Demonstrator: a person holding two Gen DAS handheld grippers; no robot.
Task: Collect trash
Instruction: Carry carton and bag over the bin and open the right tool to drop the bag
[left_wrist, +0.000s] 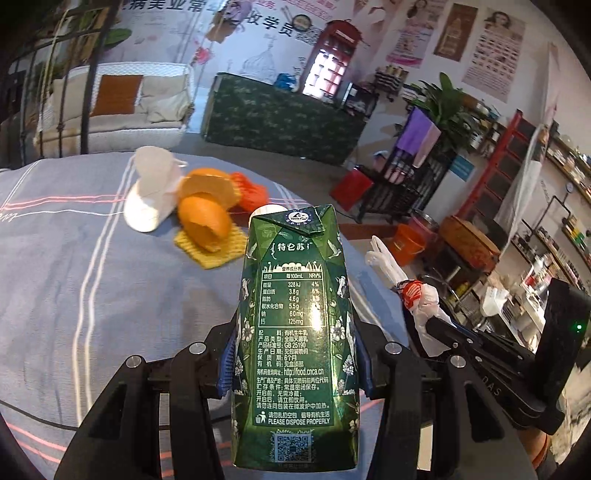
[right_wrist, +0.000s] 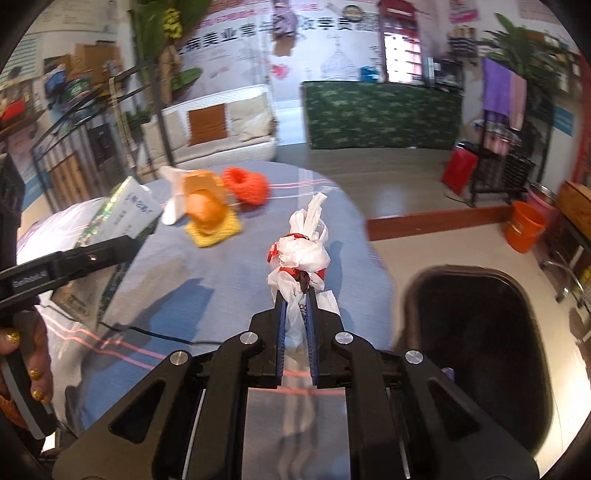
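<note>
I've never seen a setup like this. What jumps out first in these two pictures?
The tall dark green milk carton fills the left wrist view, clamped upright in the left gripper. In the right wrist view, the right gripper pinches a knotted white and red plastic bag above the blue striped tablecloth, with an open dark bin to its right. Behind them lie bright orange peels.

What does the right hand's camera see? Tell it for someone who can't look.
The right gripper pinches a knotted white plastic bag above a blue striped tablecloth. Beside the table, lower right, sits an open dark bin. Farther back lie orange peels on a yellow mat, and at left the other gripper holds a green carton.
</note>
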